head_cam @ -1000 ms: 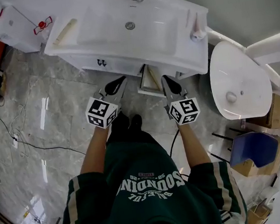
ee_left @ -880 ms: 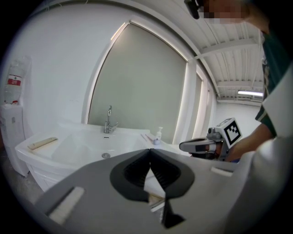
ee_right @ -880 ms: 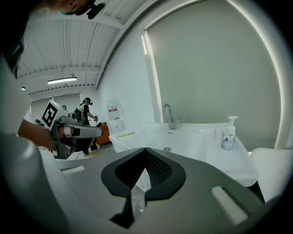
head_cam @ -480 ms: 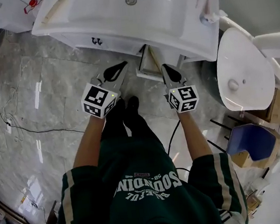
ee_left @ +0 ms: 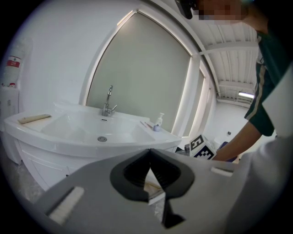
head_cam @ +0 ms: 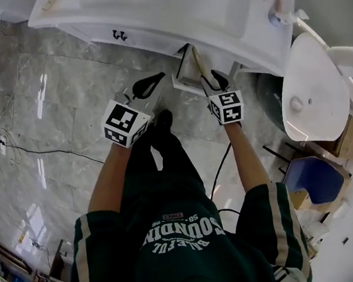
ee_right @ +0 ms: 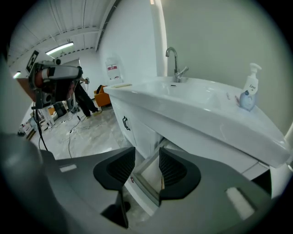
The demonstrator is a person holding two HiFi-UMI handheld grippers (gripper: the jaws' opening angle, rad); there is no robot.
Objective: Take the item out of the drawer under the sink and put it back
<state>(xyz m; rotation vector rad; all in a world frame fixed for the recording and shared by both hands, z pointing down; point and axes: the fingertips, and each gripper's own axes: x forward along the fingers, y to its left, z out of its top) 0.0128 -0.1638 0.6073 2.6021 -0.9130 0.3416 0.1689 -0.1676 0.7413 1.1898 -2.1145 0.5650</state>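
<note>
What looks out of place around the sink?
Only the drawer under the sink: it stands pulled out from the cabinet front. Nothing spilled, tipped or damaged shows.

The grey marbled floor (head_cam: 64, 106) carries a white sink vanity (head_cam: 115, 7) at twelve o'clock, with its drawer (head_cam: 186, 71) standing open. Black cables (head_cam: 1, 144) trail at nine o'clock. A white oval fixture (head_cam: 314, 88) stands at two and a blue chair (head_cam: 315, 177) at four. On the vanity top are a faucet (ee_right: 174, 61), a soap pump bottle (ee_right: 249, 93) and a pale wooden bar (ee_left: 34, 119).
</note>
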